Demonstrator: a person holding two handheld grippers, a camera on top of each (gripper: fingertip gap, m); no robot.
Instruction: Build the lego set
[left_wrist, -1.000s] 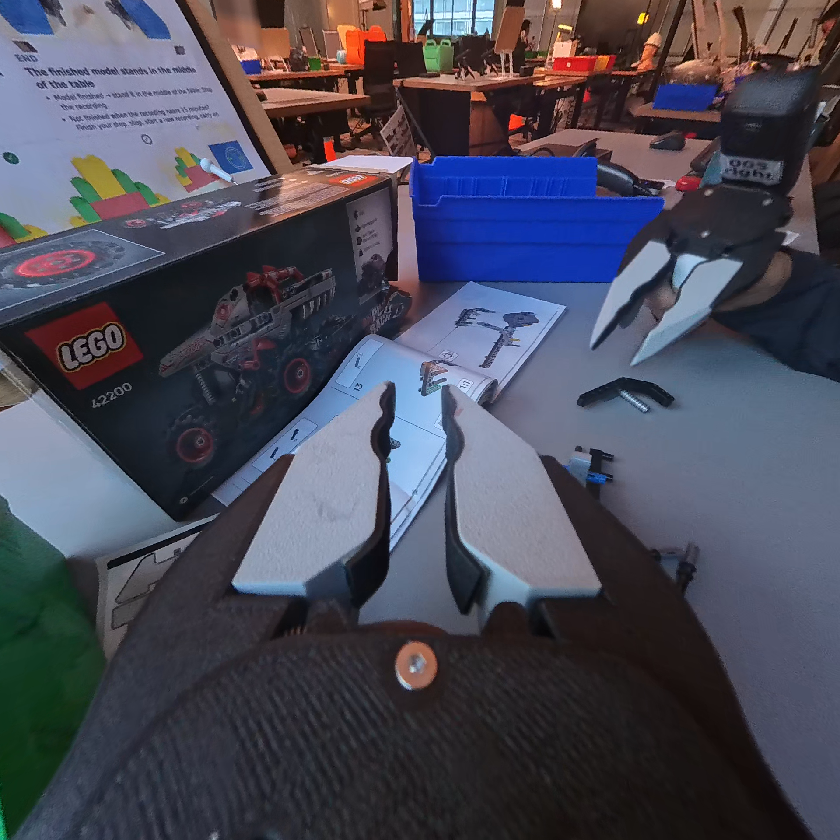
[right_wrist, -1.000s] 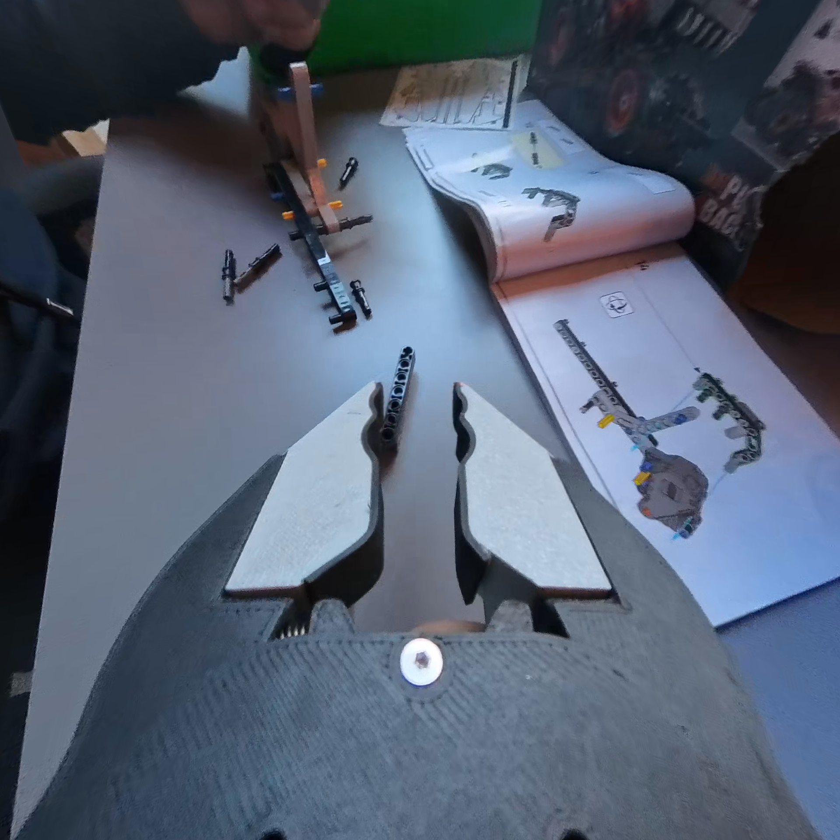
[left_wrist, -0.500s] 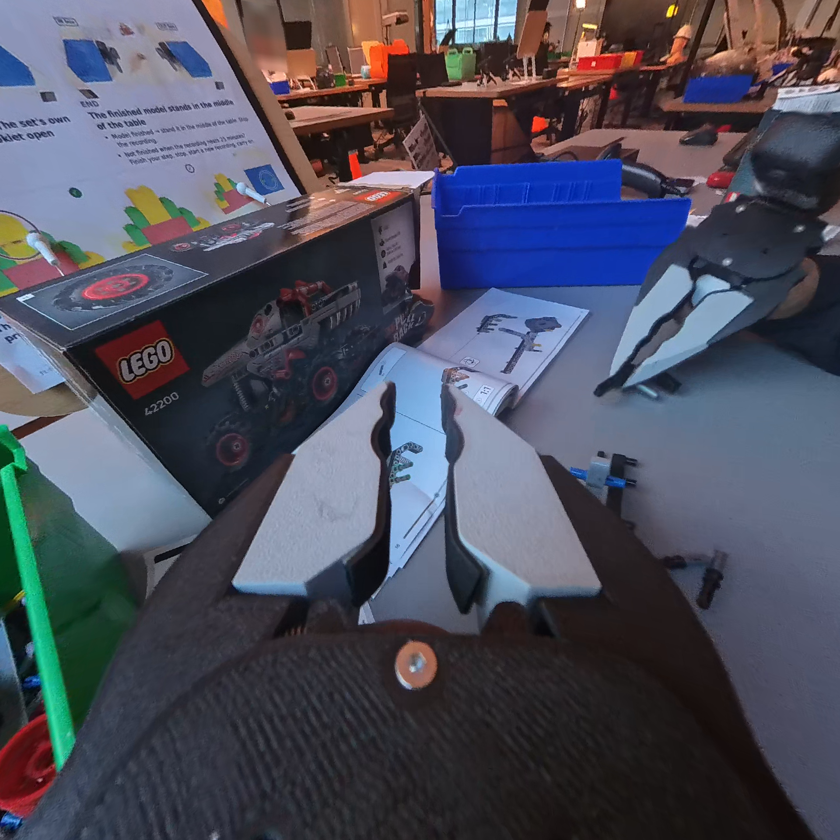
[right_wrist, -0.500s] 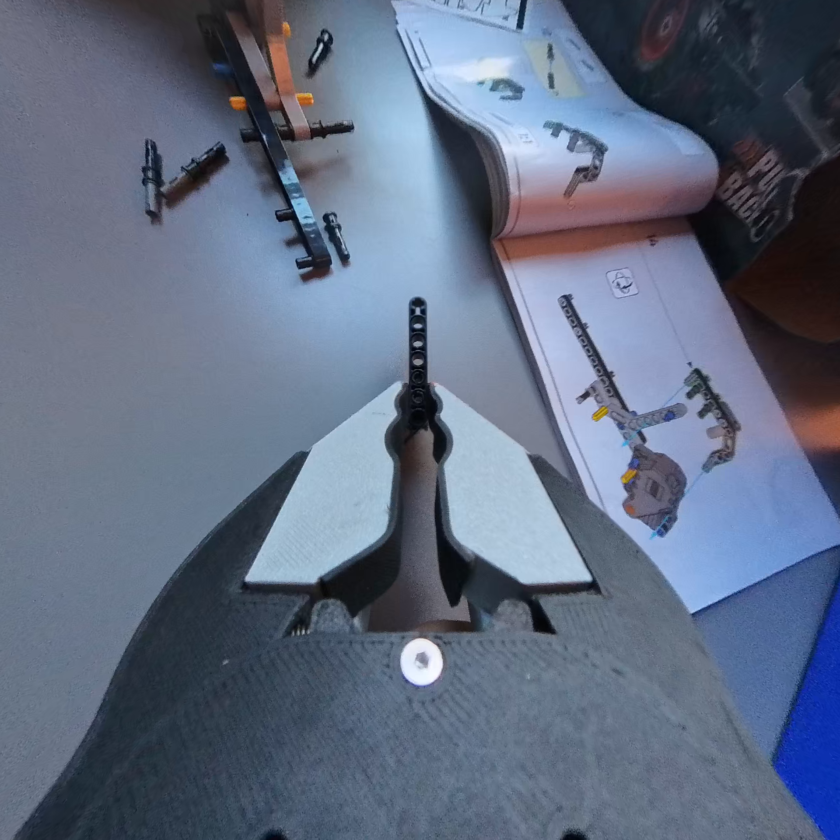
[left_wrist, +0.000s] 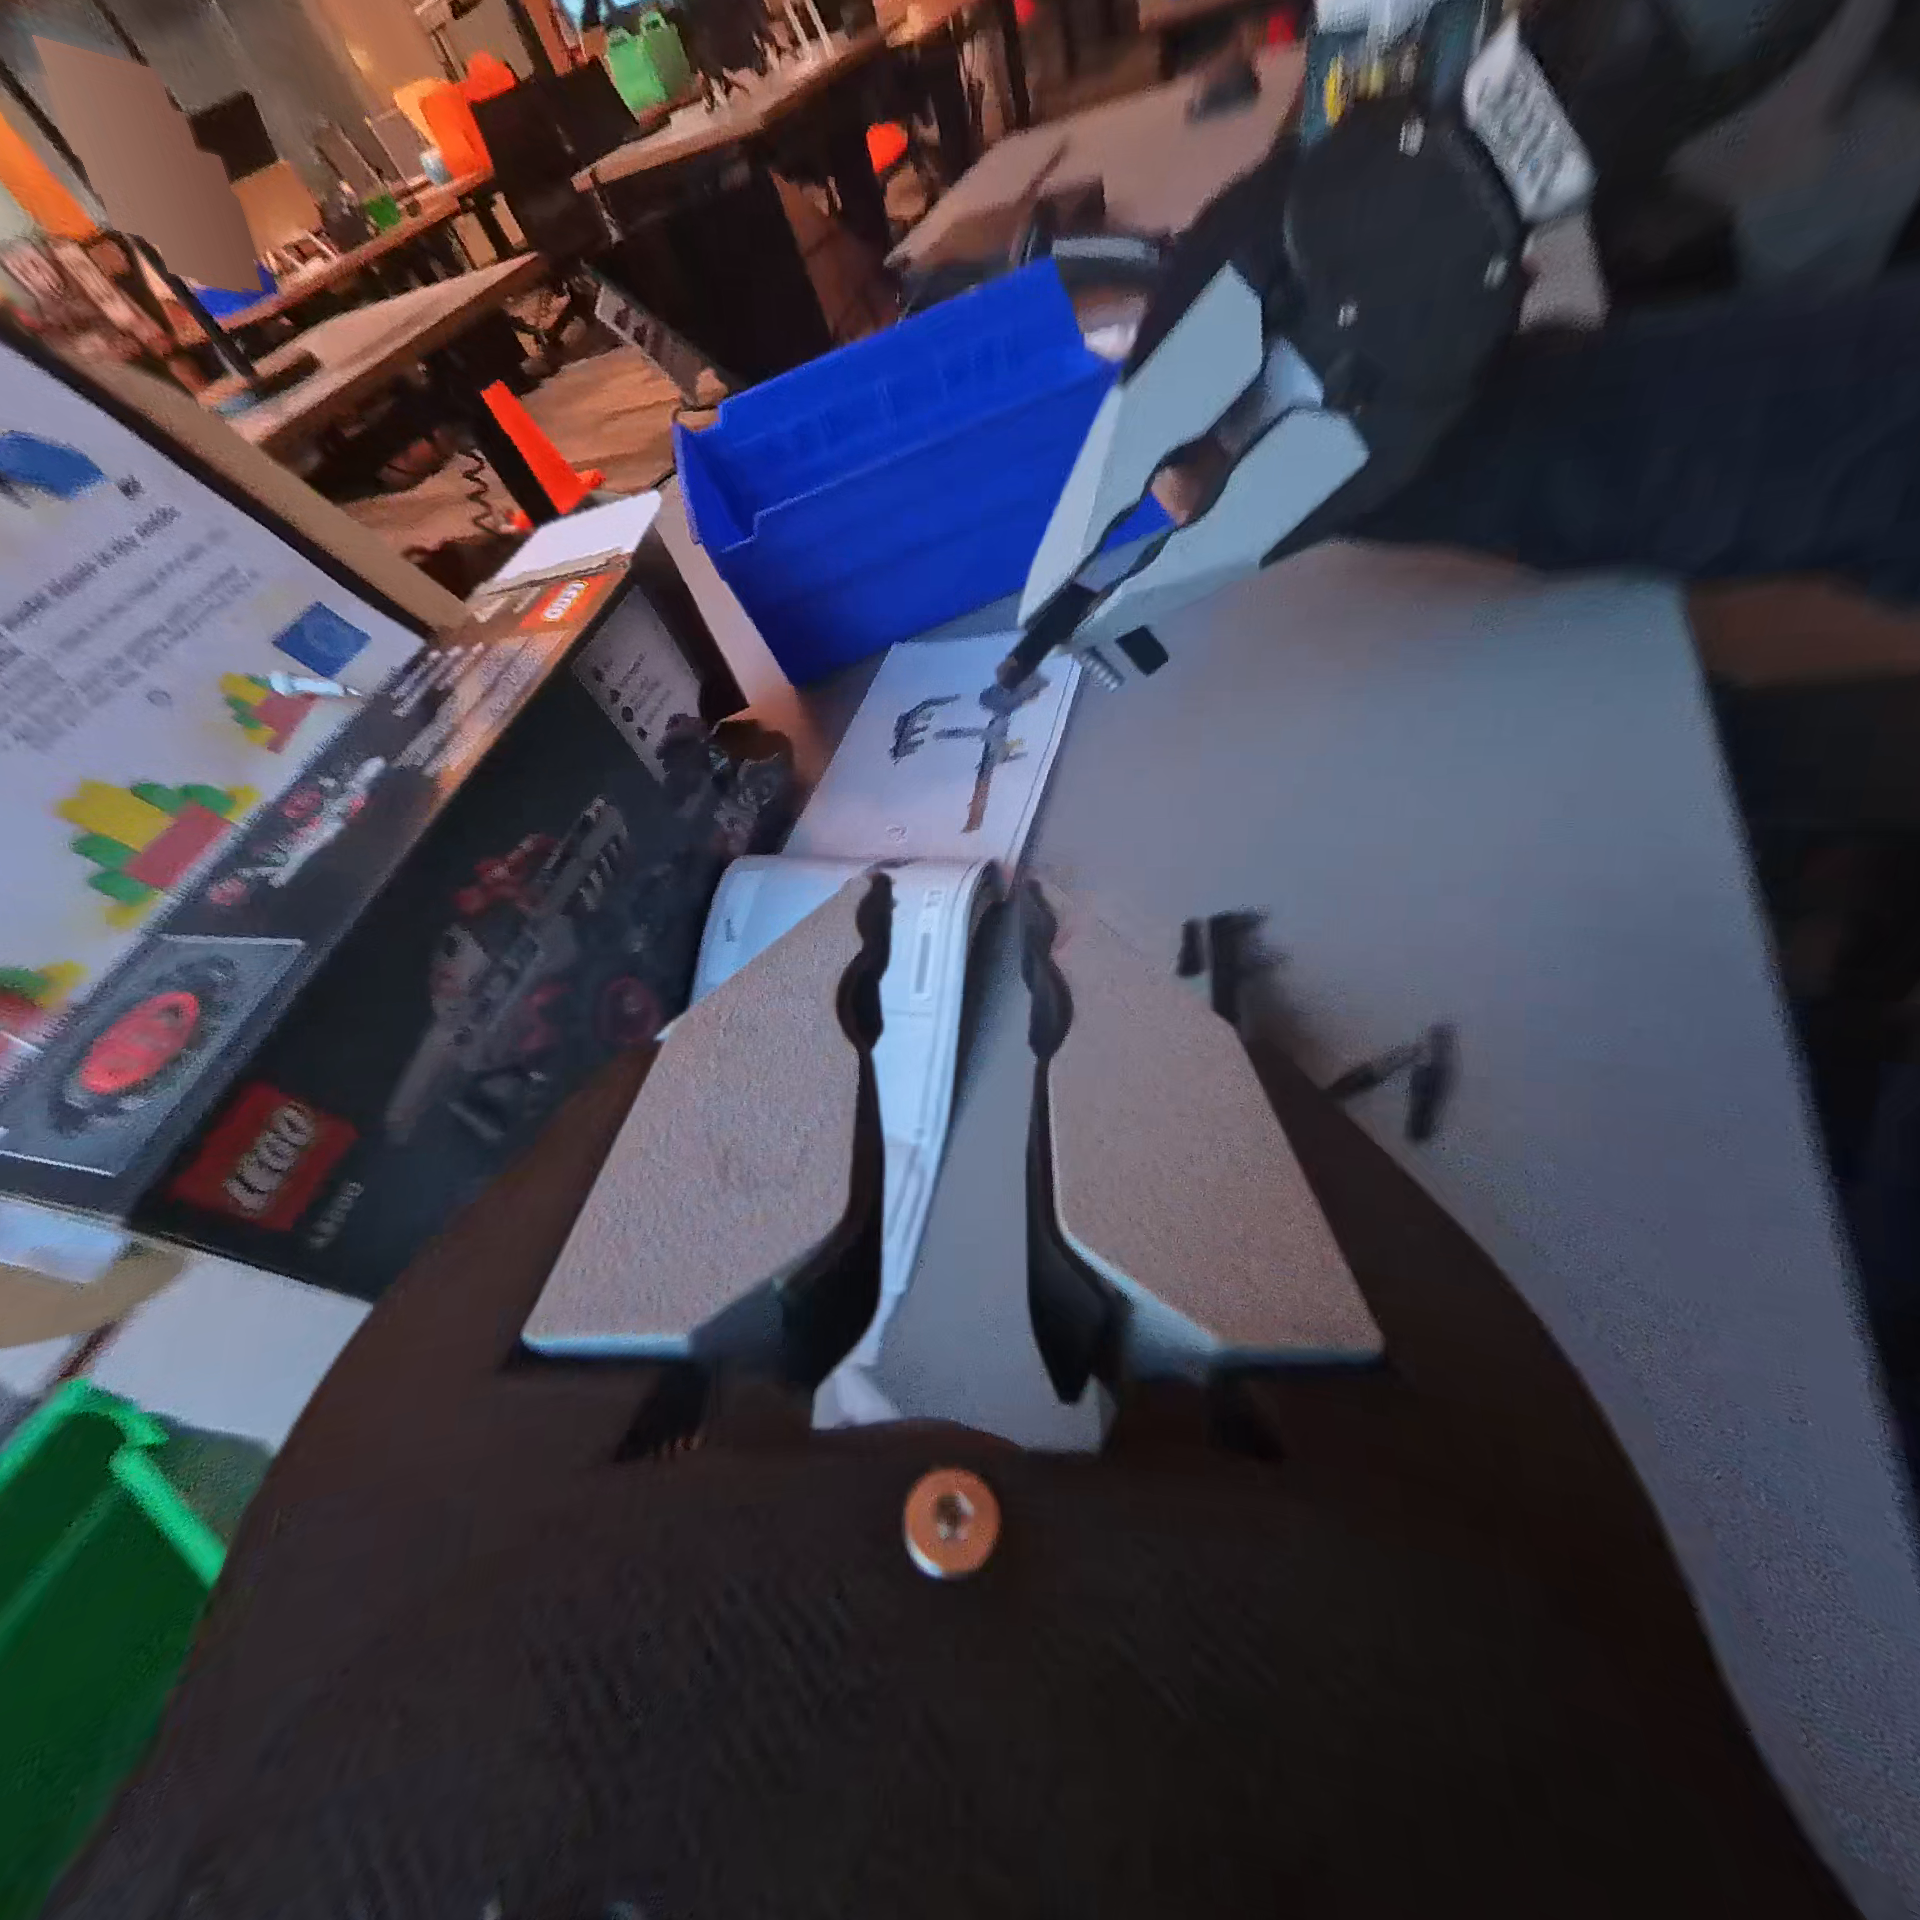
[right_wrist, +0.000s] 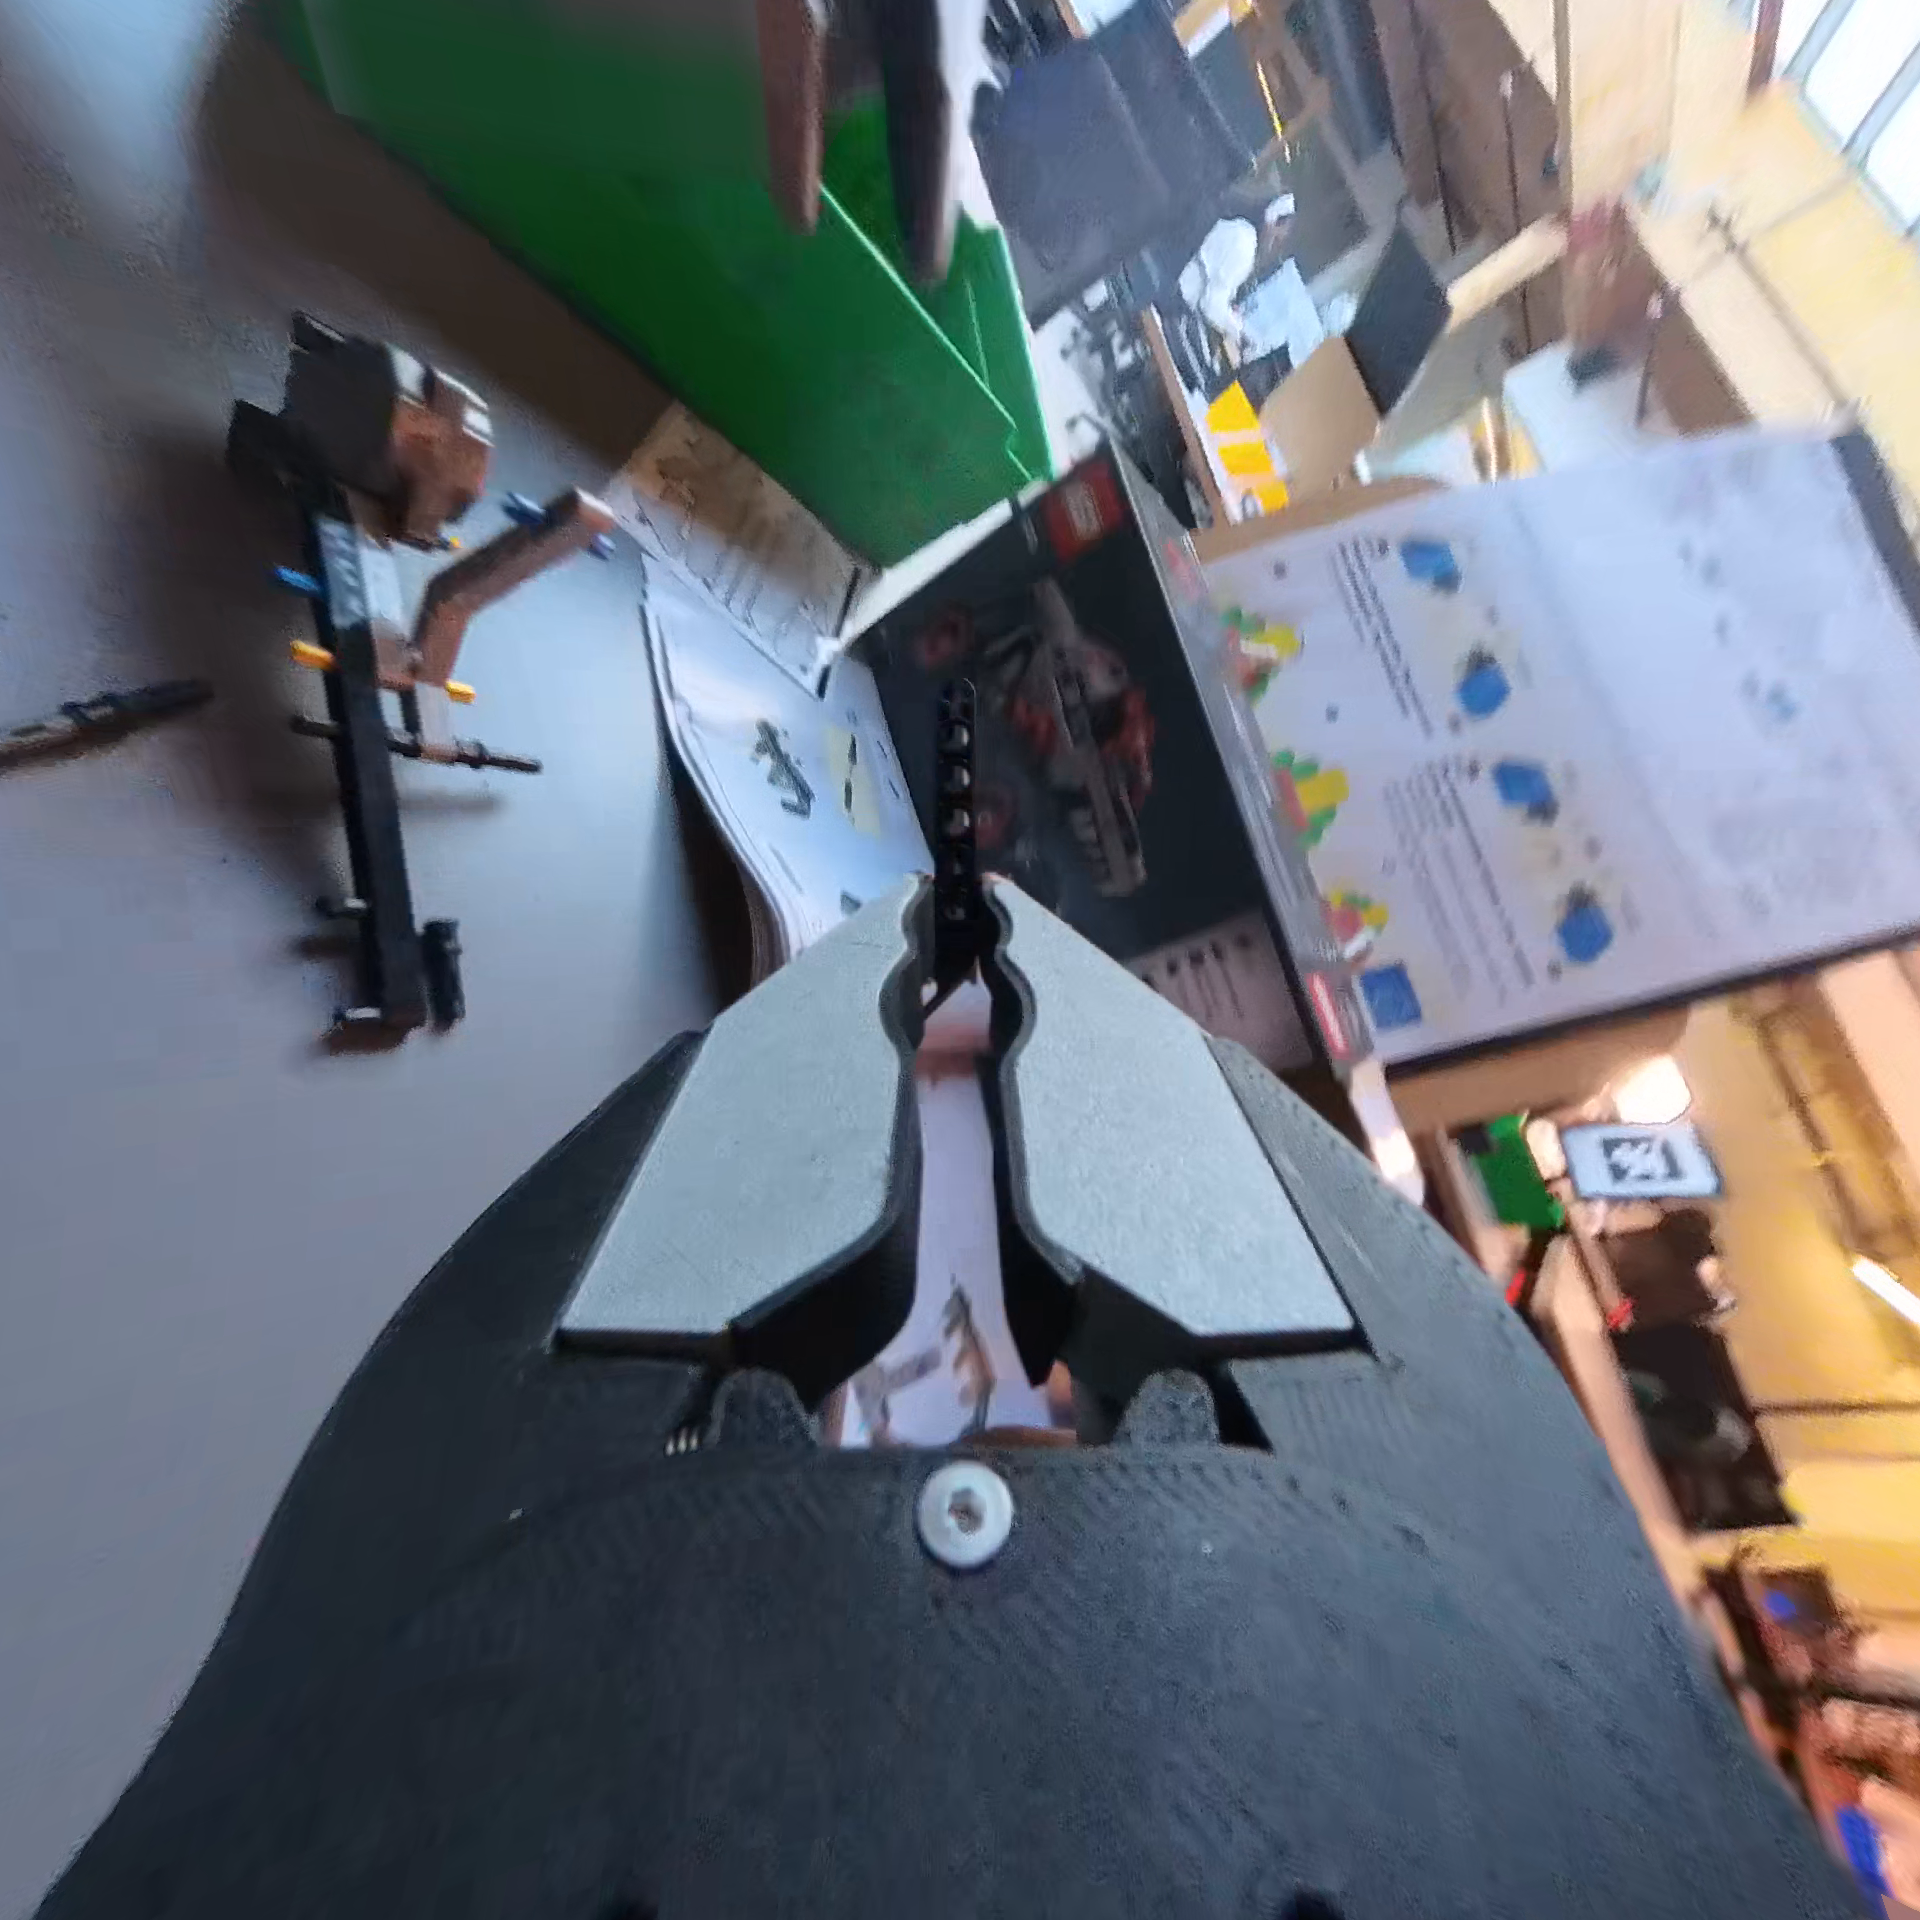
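Black holed beam (right_wrist: 956, 800) pinched in right claw (right_wrist: 953, 902) above table (right_wrist: 156, 1039), left claw (left_wrist: 954, 902) parted, empty, by booklet edge (left_wrist: 940, 966).

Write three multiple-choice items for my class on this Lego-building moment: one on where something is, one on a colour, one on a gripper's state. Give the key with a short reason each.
1. Where does the open instruction booklet lie?
A. Inside the bin
B. On the table, beside the Lego box
C. On top of the Lego box

2. What colour is the bin beyond the booklet in the left wrist view?
A. Blue
B. Red
C. White

3. What is the right gripper doing?
A. Open and empty
B. Shut on a black beam
C. Shut on a yellow pin

Key: 1 B, the booklet rests on the grey tabletop by the box. 2 A, its walls are plainly blue. 3 B, the holed beam sticks out from between the closed fingertips.
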